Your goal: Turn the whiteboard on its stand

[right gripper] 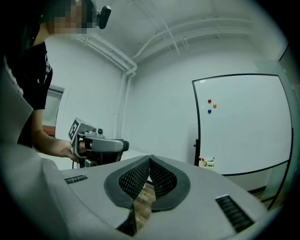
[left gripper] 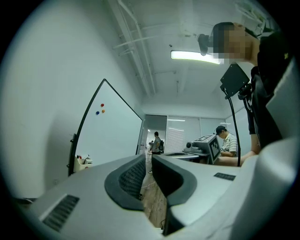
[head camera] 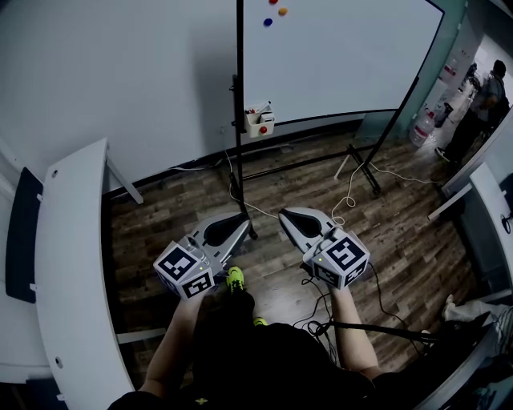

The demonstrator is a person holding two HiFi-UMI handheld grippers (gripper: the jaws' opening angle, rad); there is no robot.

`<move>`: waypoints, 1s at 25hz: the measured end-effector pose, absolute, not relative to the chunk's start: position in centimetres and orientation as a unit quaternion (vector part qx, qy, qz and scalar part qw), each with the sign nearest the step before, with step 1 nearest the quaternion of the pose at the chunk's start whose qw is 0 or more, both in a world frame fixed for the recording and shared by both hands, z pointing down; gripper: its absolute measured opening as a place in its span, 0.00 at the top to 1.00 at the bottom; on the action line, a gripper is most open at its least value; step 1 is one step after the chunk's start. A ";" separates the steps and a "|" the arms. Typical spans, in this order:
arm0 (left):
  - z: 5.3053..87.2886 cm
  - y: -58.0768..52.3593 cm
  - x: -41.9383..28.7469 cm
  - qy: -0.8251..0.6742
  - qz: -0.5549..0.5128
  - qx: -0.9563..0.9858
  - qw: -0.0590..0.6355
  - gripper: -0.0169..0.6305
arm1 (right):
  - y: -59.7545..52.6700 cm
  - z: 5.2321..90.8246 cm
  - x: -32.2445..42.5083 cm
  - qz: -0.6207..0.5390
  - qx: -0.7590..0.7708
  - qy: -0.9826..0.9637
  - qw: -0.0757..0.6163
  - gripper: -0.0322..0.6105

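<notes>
both hand-held grippers empty, whiteboard stands ahead and untouched

at the far left of the head view a long curved white bench (head camera: 68,264) runs along the wall, with a dark blue panel (head camera: 20,232) on its outer side. next comes the wooden floor (head camera: 160,232). the left hand-held gripper (head camera: 243,218) is held level above it, its tips near the base of the black stand pole (head camera: 238,120). in the left gripper view its jaws stand a little apart, with only floor in the narrow gap, so it holds nothing. a yellow-green shoe (head camera: 235,279) of the person shows on the floor between the two marker cubes. the right hand-held gripper (head camera: 285,215) is beside the left one, apart from it. in the right gripper view its jaw tips meet, closed on nothing.

the whiteboard (head camera: 337,56) is upright on its stand by the white wall, ahead of both grippers and apart from them. a small marker tray (head camera: 260,122) hangs on the pole at the board's left edge, and three magnets (head camera: 282,11), red, orange and blue, sit near the top. the right leg (head camera: 393,128) slants down to a black foot (head camera: 365,172). a white cable (head camera: 349,196) lies on the floor in front of the stand, and black cables (head camera: 321,316) lie by the person's right arm. further right are water bottles (head camera: 422,124), another person (head camera: 481,96) standing in the passage, and a second white bench (head camera: 493,200) at the edge.
</notes>
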State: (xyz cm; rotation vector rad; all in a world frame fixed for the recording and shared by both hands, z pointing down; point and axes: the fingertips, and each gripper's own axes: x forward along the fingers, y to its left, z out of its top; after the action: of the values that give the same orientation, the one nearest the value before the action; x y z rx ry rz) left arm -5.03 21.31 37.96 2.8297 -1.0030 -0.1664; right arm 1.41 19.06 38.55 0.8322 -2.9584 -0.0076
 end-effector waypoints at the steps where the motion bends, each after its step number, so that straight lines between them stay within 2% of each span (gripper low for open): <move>1: 38.2 20.9 -5.2 -0.332 -0.055 0.939 0.068 0.92 | 18.7 38.7 1.4 -0.002 0.273 -0.961 0.036 0.91; 25: 38.1 5.3 -9.9 -0.287 -0.067 0.950 0.099 0.92 | 4.4 39.5 -2.9 0.022 0.308 -0.949 0.064 0.91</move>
State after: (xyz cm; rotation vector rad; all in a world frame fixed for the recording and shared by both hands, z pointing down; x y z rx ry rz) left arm -9.91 5.33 38.09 2.8105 -0.8487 -0.1989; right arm -2.93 4.37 39.50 0.9292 -2.8656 0.0653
